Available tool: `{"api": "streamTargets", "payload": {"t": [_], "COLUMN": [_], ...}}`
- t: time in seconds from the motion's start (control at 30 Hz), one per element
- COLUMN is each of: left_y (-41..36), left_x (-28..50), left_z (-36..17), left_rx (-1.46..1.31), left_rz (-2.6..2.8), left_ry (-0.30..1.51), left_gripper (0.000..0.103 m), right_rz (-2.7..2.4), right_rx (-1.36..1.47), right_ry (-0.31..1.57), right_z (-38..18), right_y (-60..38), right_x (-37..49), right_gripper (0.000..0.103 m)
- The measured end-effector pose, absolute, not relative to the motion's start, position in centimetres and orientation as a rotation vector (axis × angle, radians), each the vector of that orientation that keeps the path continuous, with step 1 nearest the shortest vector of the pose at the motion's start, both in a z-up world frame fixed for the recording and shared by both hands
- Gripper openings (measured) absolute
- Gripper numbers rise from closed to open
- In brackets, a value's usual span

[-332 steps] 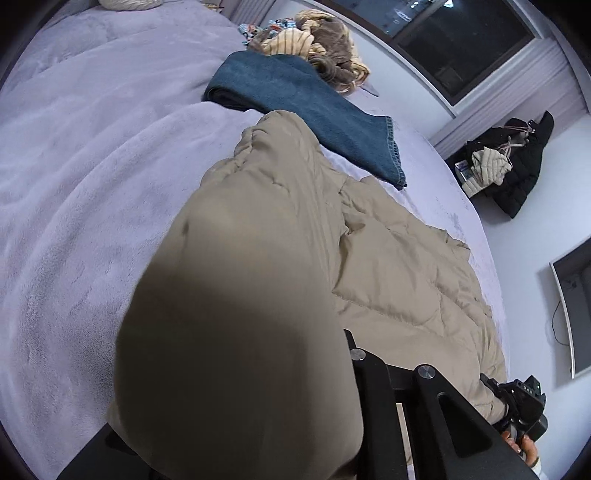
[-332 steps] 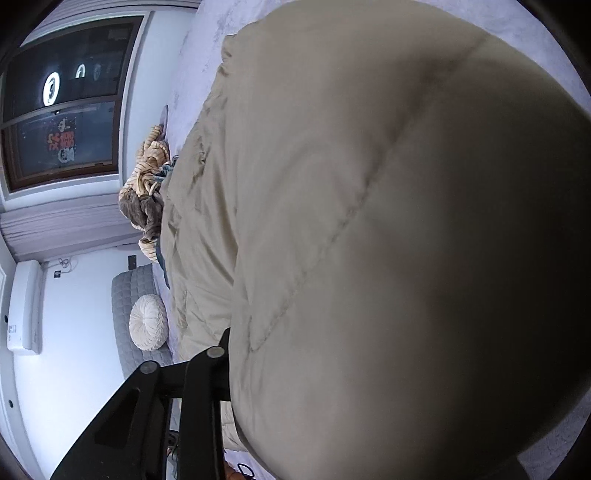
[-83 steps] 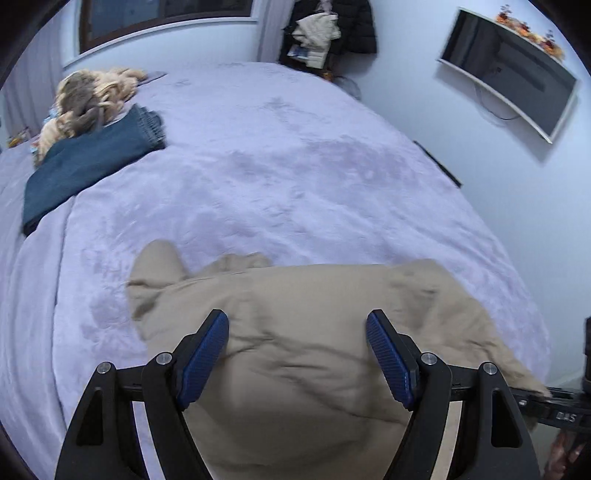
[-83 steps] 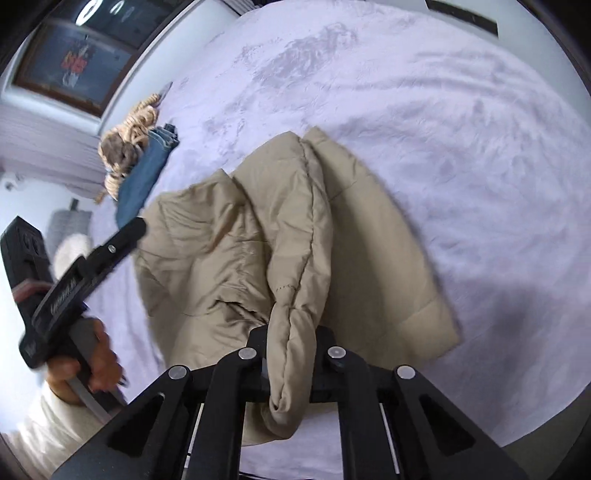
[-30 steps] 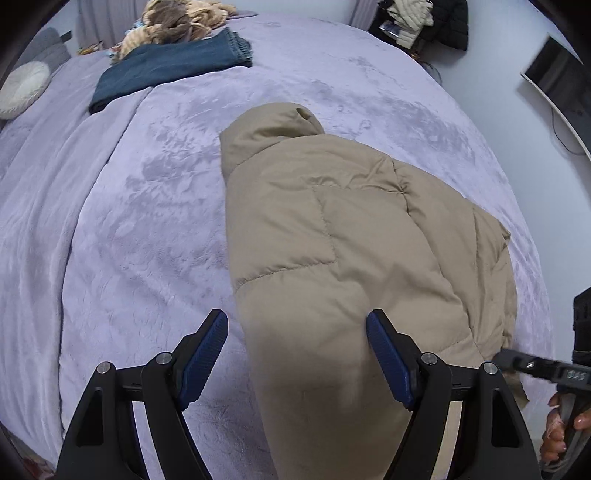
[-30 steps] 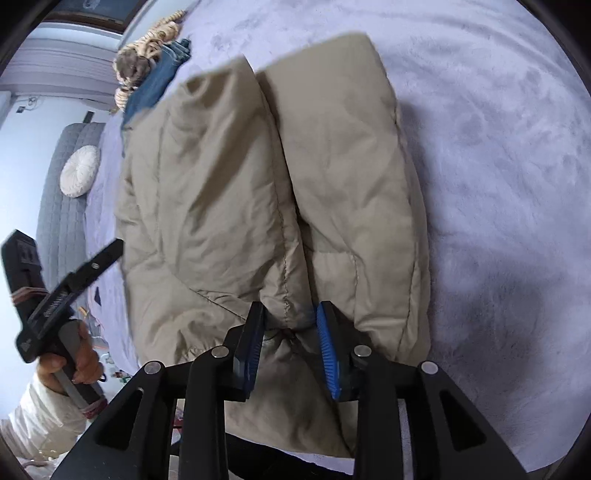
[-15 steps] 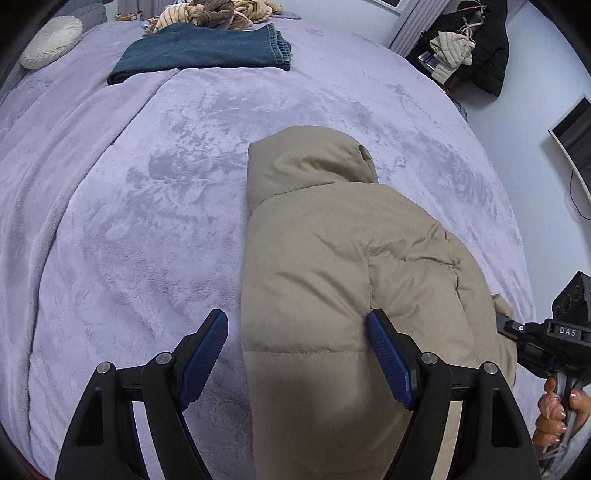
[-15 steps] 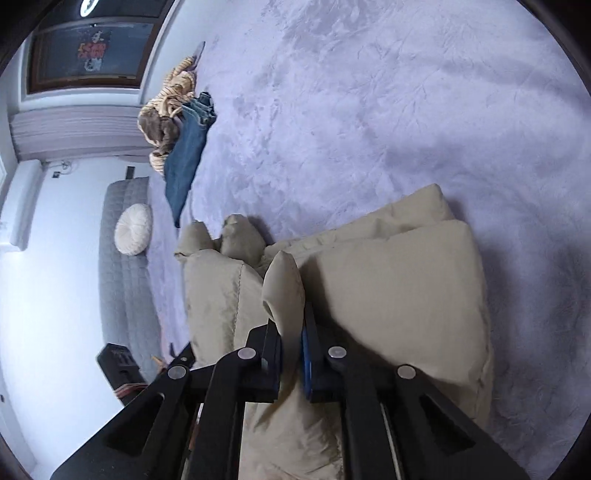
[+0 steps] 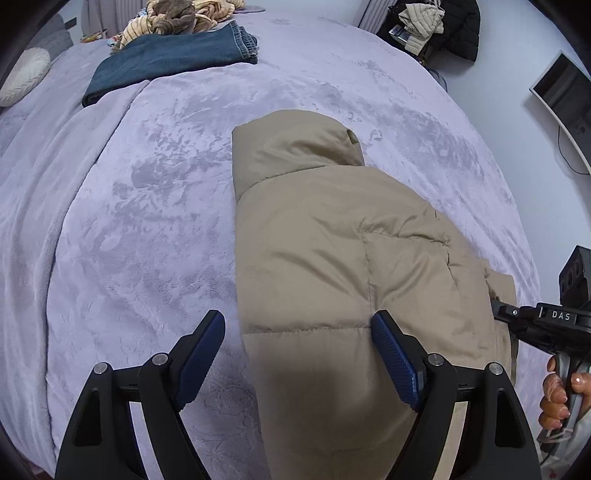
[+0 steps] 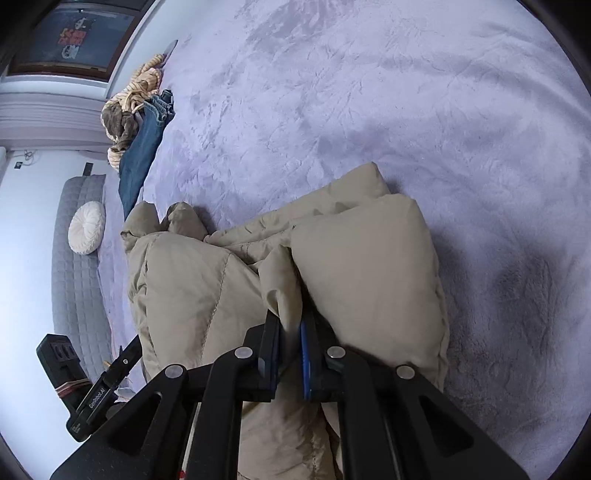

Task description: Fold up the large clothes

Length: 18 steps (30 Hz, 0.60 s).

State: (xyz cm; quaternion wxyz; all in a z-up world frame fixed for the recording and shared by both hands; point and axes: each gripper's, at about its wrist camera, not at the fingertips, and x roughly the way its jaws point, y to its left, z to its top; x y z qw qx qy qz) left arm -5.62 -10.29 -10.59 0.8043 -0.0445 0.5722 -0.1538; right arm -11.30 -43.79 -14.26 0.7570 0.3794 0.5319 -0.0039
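Observation:
A beige puffer jacket [image 9: 332,240] lies on the lilac blanket [image 9: 129,203], folded lengthwise, its hood pointing away from me. My left gripper [image 9: 297,319] hovers over the jacket's near left part. Its jaws are opening, with padded fabric between them; the right pad [image 9: 395,354] rests against the cloth and the left pad [image 9: 201,350] stands over bare blanket. My right gripper [image 10: 290,321] is shut on a raised fold of the jacket [image 10: 369,266] near its hem. It also shows at the right edge of the left wrist view, as a black gripper [image 9: 535,321] held by a hand.
Folded blue jeans [image 9: 166,62] and a heap of tan clothes [image 9: 184,18] lie at the far side of the bed. A round cream cushion [image 9: 22,77] sits far left. Dark coats [image 9: 436,26] and a wall screen [image 9: 565,92] are beyond the bed's right edge.
The right gripper's jaws have shut on a jacket fold and pulled it across, so that side now stands bunched up. The left gripper has crept forward along the jacket.

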Motion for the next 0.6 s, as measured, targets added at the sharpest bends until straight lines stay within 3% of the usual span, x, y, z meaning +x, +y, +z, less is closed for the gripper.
{"api": "streamTargets", "payload": {"t": [0.33,0.5,0.57,0.6], "left_y": [-8.9,-7.9,-7.5,-7.3], "left_x": [-7.2,-8.3,-8.8,-9.0], "left_z": [-9.9,-9.9,-9.9,-9.9], "left_rx": [-0.08,-0.073,-0.056,-0.047], "left_rz": [-0.364,-0.392,-0.393,-0.385], "left_ry": [1.24,1.252,1.257,1.254], "left_gripper": [0.083,0.083,0.103,0.103], "right_rz": [-0.049,-0.083,-0.113,-0.123], "right_rx": [0.669,0.617,0.648,0.66], "right_ry": [1.115,1.161,1.156,1.151], "right_z": [-9.4,-10.4,-10.9,-11.0], "right_y": [-39.7,-36.9,-36.7,-36.7], "right_x": [-16.6,-19.6,-20.5,-20.7], "right_gripper": [0.012,0.012,0.012,0.012]}}
